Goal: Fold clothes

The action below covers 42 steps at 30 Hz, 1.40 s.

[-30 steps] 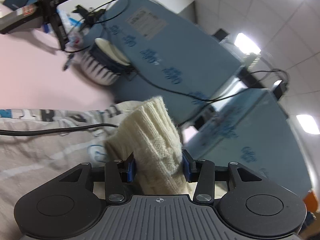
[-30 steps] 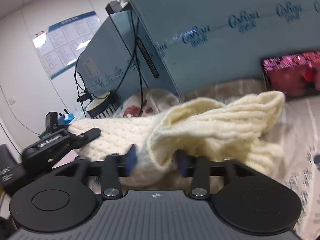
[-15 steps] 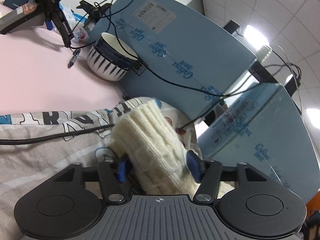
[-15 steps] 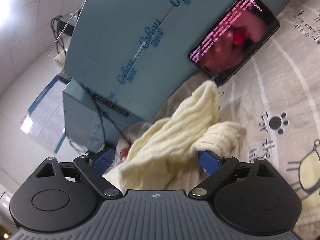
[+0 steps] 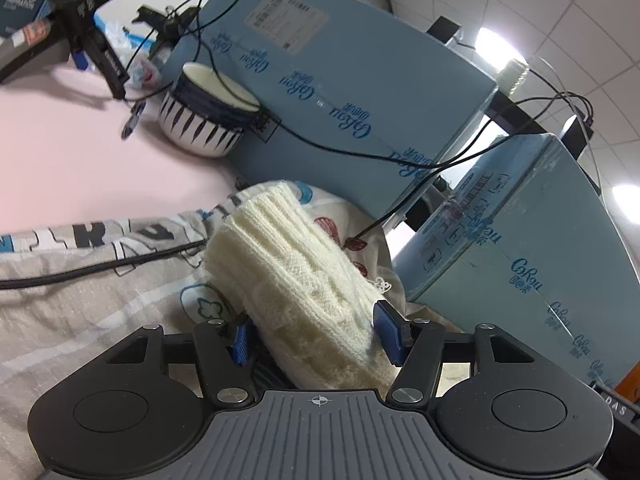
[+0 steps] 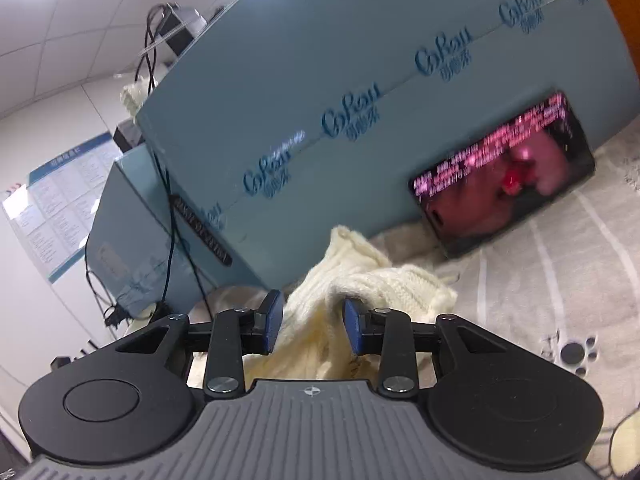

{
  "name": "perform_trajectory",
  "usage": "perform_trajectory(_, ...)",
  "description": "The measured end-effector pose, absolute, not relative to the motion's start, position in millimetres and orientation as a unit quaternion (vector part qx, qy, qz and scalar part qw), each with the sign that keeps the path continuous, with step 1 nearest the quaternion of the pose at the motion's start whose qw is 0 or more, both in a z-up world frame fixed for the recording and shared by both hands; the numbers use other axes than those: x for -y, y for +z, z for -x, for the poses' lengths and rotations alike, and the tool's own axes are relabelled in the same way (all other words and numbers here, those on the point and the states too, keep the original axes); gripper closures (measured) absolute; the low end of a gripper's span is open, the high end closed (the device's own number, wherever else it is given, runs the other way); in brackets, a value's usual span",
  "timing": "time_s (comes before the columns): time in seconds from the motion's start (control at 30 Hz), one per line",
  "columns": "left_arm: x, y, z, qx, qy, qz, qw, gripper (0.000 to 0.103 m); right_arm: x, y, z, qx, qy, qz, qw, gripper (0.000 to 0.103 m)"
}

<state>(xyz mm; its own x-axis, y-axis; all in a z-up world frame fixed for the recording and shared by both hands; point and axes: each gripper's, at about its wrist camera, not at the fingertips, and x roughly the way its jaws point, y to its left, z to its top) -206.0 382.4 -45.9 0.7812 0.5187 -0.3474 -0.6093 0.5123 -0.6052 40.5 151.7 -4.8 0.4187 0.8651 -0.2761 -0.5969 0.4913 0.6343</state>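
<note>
A cream knitted sweater (image 5: pixel 304 280) lies bunched on a printed grey bedsheet (image 5: pixel 80 304). In the left wrist view my left gripper (image 5: pixel 316 338) has its blue pads (image 5: pixel 387 330) spread wide on either side of a thick fold of the knit, with no squeeze on it. In the right wrist view my right gripper (image 6: pixel 312 326) has its blue pads (image 6: pixel 352 326) drawn in on a bunch of the same sweater (image 6: pixel 384 284); the knit fills the gap between them.
Large blue cartons (image 5: pixel 340 92) stand close behind the sweater, also in the right wrist view (image 6: pixel 360 120). A striped bowl (image 5: pixel 204 120) and black cables (image 5: pixel 100 268) lie at left. A lit phone (image 6: pixel 504 184) leans on a carton. A pink surface (image 5: pixel 80 168) lies far left.
My left gripper's jaws have spread from a tight pinch on the knit to wide apart. My right gripper opened wide half a second ago and has now drawn in on the sweater.
</note>
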Motion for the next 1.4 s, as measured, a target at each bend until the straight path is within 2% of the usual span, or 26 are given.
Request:
perform_trajectory(0.03, -383, -46, 206, -0.061, 0.325, 0.371, 0.868, 0.044, -149, -6, -41, -0.308, 0.448, -0.233, 0.806, 0.051)
perform_trajectory(0.07, -382, -45, 205, -0.064, 0.326, 0.368, 0.868, 0.043, -144, -6, -41, -0.314, 0.440, -0.240, 0.806, 0.045)
perform_trajectory(0.13, -382, -44, 203, -0.069, 0.329, 0.364, 0.868, 0.040, -132, -3, -39, -0.317, 0.428, -0.242, 0.811, 0.043)
perform_trajectory(0.17, -381, -44, 203, -0.074, 0.329, 0.360, 0.870, 0.033, -123, -1, -38, -0.319, 0.428, -0.241, 0.811, 0.042)
perform_trajectory(0.27, -374, -39, 201, -0.098, 0.326, 0.340, 0.877, 0.019, -92, 12, -28, -0.319, 0.426, -0.224, 0.816, 0.029)
perform_trajectory(0.3, -370, -37, 200, -0.107, 0.325, 0.332, 0.879, 0.018, -81, 20, -23, -0.312, 0.426, -0.209, 0.824, 0.022)
perform_trajectory(0.4, -349, -14, 211, -0.139, 0.323, 0.263, 0.898, 0.018, -53, 46, -6, -0.264, 0.425, -0.146, 0.854, 0.018)
perform_trajectory(0.5, -305, 24, 240, -0.169, 0.290, 0.046, 0.941, 0.017, -30, 66, 10, -0.214, 0.414, -0.091, 0.880, 0.013)
perform_trajectory(0.57, -273, 45, 271, -0.187, 0.247, -0.118, 0.944, 0.012, -16, 73, 22, -0.184, 0.412, -0.063, 0.890, 0.012)
perform_trajectory(0.7, -238, 97, 336, -0.293, 0.165, -0.300, 0.893, 0.010, 8, 82, 43, -0.153, 0.419, -0.047, 0.894, 0.008)
perform_trajectory(0.77, -228, 130, 367, -0.311, 0.276, -0.402, 0.816, 0.010, 18, 84, 49, -0.154, 0.430, -0.055, 0.888, 0.007)
perform_trajectory(0.93, -193, 246, 450, -0.269, 0.527, -0.594, 0.545, 0.010, 23, 102, 57, -0.183, 0.479, -0.080, 0.855, 0.007)
perform_trajectory(0.97, -180, 272, 462, -0.259, 0.560, -0.607, 0.500, 0.011, 24, 108, 57, -0.192, 0.491, -0.094, 0.845, 0.007)
perform_trajectory(1.03, -145, 325, 480, -0.201, 0.610, -0.585, 0.495, 0.007, 24, 123, 57, -0.204, 0.508, -0.124, 0.828, 0.007)
perform_trajectory(1.07, -130, 342, 487, -0.164, 0.619, -0.561, 0.524, 0.002, 24, 130, 57, -0.210, 0.516, -0.138, 0.819, 0.006)
perform_trajectory(1.13, -105, 365, 494, -0.093, 0.615, -0.514, 0.591, 0.000, 24, 146, 64, -0.206, 0.509, -0.150, 0.822, 0.006)
perform_trajectory(1.27, -102, 353, 478, -0.034, 0.536, -0.432, 0.725, 0.000, 25, 169, 53, -0.248, 0.481, -0.187, 0.820, 0.006)
perform_trajectory(1.4, -150, 316, 432, -0.022, 0.449, -0.327, 0.831, 0.000, 10, 180, 19, -0.317, 0.462, -0.190, 0.806, 0.004)
